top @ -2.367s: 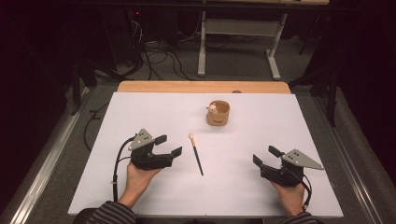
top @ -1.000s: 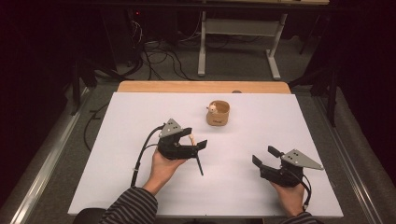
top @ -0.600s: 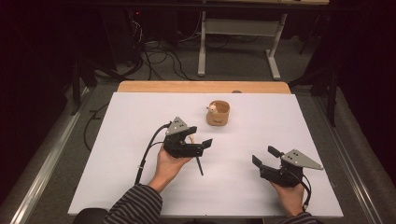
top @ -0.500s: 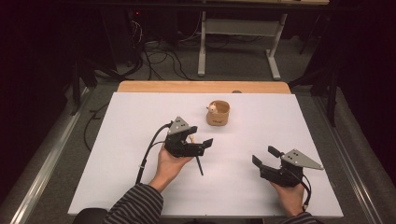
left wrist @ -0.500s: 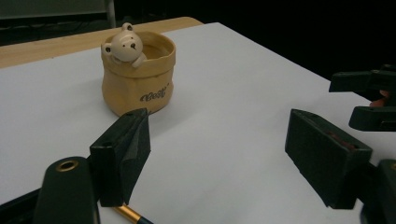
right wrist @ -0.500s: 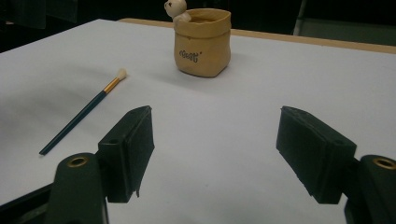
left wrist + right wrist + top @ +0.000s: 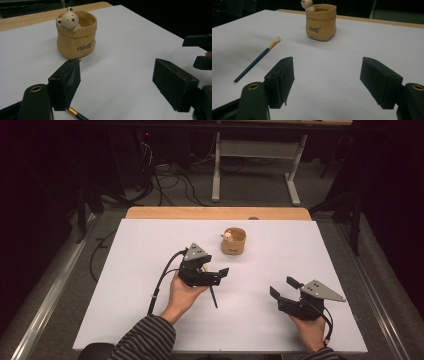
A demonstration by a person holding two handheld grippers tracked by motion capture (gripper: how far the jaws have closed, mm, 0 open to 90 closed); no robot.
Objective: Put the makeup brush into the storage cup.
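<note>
The left tool [image 7: 216,276] has moved over the brush [image 7: 214,297], jaws spread, nothing gripped; pickup looks imminent; the right tool [image 7: 284,288] rests open; the pot [image 7: 233,241] waits beyond.

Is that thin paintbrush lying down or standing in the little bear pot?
Lying down: the paintbrush rests flat on the white table, apart from the bear pot.

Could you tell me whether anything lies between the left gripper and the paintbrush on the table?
Nothing visible does. The left gripper hangs open right over the paintbrush, whose gold ferrule peeks out beside one jaw in the left gripper view. The bear pot stands farther back.
</note>
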